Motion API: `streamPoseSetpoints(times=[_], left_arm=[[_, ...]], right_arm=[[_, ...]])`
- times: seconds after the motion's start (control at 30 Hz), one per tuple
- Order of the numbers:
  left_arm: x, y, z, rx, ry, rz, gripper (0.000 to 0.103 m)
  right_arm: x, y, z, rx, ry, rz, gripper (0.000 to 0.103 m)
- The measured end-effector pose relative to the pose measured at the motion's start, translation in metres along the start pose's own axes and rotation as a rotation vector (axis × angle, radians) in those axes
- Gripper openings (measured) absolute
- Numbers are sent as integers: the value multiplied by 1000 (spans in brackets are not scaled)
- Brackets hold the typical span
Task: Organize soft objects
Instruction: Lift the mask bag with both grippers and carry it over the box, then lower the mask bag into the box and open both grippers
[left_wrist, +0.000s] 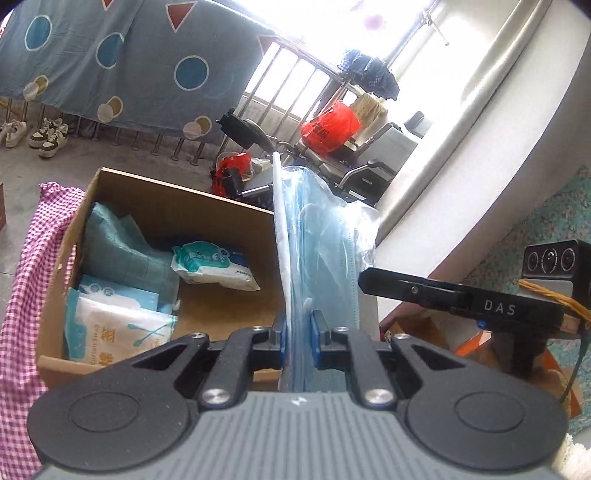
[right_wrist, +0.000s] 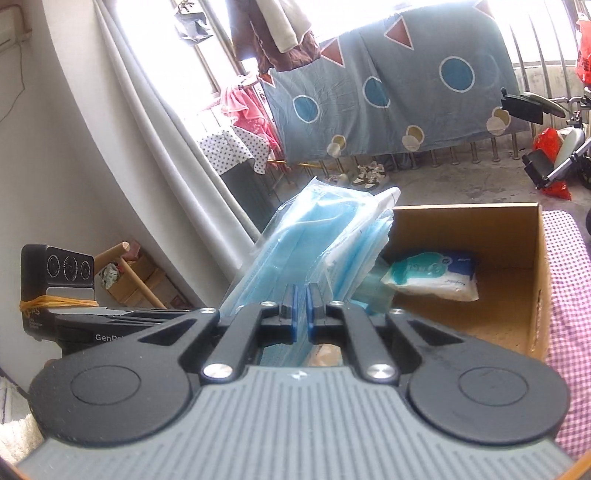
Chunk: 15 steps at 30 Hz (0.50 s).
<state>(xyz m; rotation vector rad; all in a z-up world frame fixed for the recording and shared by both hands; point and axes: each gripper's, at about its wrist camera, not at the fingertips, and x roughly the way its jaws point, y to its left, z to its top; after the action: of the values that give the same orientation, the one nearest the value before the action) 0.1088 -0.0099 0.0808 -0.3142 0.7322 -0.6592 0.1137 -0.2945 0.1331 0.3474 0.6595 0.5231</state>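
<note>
Clear plastic pack of blue face masks (left_wrist: 325, 251), centre frame: light, floppy, slippery; left gripper (left_wrist: 298, 332) and right gripper (right_wrist: 301, 314) pinch its lower edge, above the brown cardboard box (left_wrist: 177, 199).

mask pack (left_wrist: 325, 236): glossy clear plastic | cardboard box (left_wrist: 207, 206): matt brown, holding shiny wipes packet (left_wrist: 214, 264) | checked cloth (left_wrist: 33, 258) beside box: woven

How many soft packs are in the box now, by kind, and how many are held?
Wet-wipe pack: 1
Cotton-swab pack: 1
Teal folded pack: 1
Pale blue pack, partly hidden: 1
Mask pack, held by both grippers: 1
Total: 5
</note>
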Motion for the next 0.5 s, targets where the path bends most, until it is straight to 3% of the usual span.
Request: streamPoseSetpoints(times=[0.13, 0.3, 0.5], left_arm=[[72, -4, 25, -43, 73, -56, 14], [168, 3, 39, -105, 208, -25, 16], [244, 9, 38, -126, 346, 18, 21]], right_arm=[[15, -56, 31, 32, 76, -100, 3], [59, -126, 49, 50, 199, -221, 2], [94, -162, 49, -8, 300, -314, 2]])
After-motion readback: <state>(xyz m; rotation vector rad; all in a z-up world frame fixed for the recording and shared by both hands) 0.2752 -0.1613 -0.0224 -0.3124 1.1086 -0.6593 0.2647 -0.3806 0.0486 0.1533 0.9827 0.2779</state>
